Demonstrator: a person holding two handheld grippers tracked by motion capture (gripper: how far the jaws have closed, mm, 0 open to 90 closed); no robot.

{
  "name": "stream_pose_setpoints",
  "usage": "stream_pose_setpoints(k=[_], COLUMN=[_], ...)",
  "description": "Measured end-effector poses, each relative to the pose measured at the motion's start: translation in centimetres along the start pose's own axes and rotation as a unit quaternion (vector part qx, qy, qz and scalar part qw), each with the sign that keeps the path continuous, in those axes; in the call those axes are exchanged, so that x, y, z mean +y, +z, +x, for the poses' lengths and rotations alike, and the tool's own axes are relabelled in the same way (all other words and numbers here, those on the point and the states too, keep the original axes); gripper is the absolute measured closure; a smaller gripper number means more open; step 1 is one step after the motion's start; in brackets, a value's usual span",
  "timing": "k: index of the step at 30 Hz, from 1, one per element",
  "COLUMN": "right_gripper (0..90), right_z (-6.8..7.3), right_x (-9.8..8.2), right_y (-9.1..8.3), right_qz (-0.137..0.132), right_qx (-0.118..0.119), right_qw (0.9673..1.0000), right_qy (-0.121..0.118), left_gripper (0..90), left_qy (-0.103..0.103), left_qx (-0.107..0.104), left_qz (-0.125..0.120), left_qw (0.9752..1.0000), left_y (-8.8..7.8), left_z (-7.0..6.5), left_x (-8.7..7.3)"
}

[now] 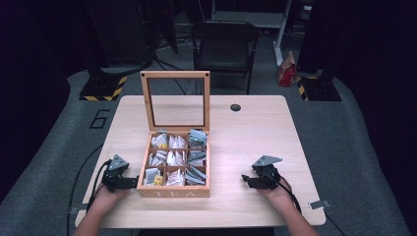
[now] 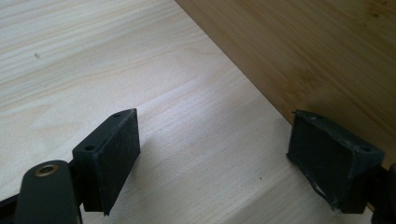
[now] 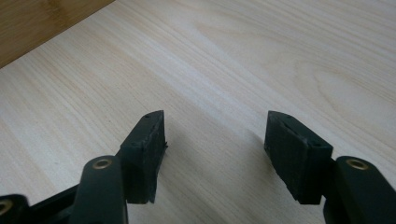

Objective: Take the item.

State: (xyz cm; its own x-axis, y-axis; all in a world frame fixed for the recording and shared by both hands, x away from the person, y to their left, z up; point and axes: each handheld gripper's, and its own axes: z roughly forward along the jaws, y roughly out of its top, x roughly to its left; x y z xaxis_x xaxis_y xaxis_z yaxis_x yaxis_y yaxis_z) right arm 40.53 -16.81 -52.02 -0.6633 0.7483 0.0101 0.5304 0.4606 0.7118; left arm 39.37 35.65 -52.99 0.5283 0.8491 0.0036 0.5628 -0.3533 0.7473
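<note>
Both jaws apart and empty, left gripper point(image 1: 129, 182) crowding the tea box point(image 1: 173, 191), right gripper point(image 1: 250, 181) clear on table point(image 1: 246, 137); risk of shoving box or toppling lid point(image 1: 175, 101).

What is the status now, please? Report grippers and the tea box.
Left gripper open, empty, beside tea box. Right gripper open, empty, on bare table. Box lid up, sachets inside. Nothing in the way.
</note>
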Motion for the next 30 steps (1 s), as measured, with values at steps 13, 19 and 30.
stream_pose_setpoints(k=[13,19,30], right_gripper=[49.5,48.3,47.7], right_z=[1.1,1.5,1.8], right_x=[1.3,1.9,3.4], right_y=[-1.3,-1.7,-3.0], right_qz=[-0.007,-0.01,-0.007], right_qx=[0.035,0.045,0.06], right_qw=[0.9994,0.9989,0.9979], right_qy=[-0.004,-0.007,-0.024], left_gripper=[16.4,16.4,16.4], left_qy=[0.0,0.001,0.001], left_qx=[0.0,0.0,0.0], left_qz=[0.0,0.0,0.0], left_qw=[1.0,1.0,1.0], left_y=[0.0,0.0,0.0], left_z=[0.0,0.0,0.0], left_x=[0.0,0.0,0.0])
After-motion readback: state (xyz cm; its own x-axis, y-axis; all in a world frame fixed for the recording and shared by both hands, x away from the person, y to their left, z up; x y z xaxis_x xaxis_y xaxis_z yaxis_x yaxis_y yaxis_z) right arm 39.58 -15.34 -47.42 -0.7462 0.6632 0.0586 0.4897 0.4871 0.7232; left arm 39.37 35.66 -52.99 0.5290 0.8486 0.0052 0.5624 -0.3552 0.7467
